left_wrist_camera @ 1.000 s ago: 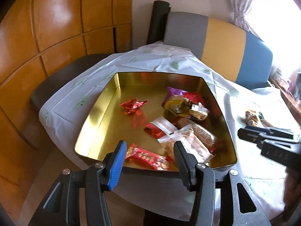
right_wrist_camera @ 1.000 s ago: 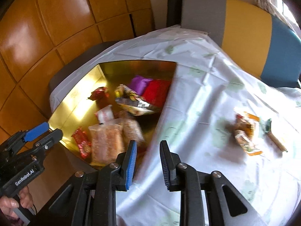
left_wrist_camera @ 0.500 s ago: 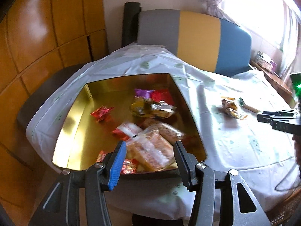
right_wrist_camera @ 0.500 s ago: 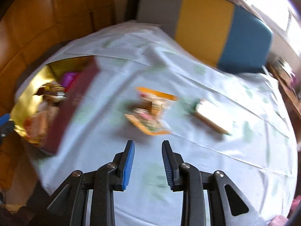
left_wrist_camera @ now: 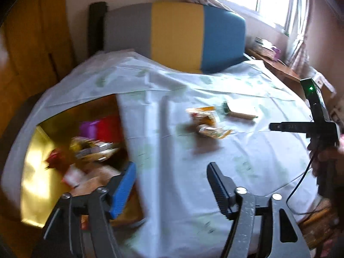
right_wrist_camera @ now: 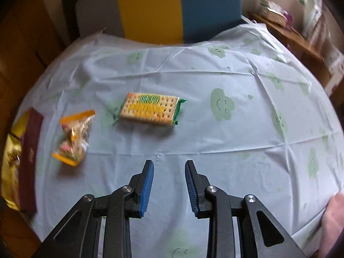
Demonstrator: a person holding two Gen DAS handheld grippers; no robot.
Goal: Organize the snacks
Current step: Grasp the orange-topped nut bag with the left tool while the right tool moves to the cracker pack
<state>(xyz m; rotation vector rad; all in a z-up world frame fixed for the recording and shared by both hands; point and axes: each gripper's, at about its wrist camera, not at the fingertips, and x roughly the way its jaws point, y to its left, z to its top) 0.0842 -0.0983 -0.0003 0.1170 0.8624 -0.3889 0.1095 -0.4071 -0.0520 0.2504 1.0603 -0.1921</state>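
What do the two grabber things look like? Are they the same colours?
Both are black frames with silver rivets. The right gripper has two ribbed blue pads. The left gripper shows one blue pad and one black ribbed finger. A thin black cable hangs from the right gripper's handle.

The left gripper [left_wrist_camera: 171,179] tilts downward, its jaws just having opened wide with nothing between them, while the right gripper [right_wrist_camera: 168,186] points steeply down, jaws narrowly parted and empty.
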